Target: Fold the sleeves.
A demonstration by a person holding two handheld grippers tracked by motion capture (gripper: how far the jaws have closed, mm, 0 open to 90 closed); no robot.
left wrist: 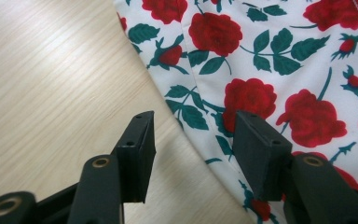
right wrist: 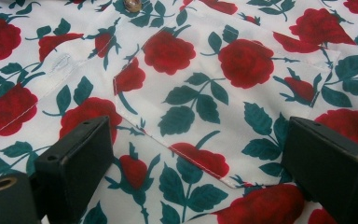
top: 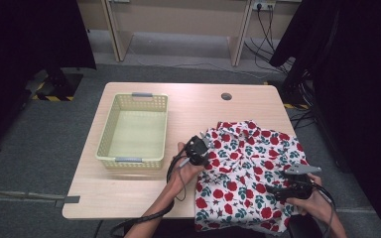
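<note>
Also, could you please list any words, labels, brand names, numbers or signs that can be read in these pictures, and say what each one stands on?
There are none to read.
The floral shirt carries only its print of red roses and green leaves, with no tag or lettering in sight.
The yellow plastic basket has no label on its walls.
The wooden table is unmarked.
The yellow-and-black hazard stripes on the floor are a pattern, not text.

Light: even, from overhead, bright on pale wooden table [top: 129,188] | Surround: dark at both sides of high view | Glare: soft sheen on woodgrain in left gripper view | Shadows: faint, short | Focus: high view soft; white rose-printed fabric shirt [right wrist: 191,93] sharp, near black claw pads [right wrist: 74,158] slightly blurred
</note>
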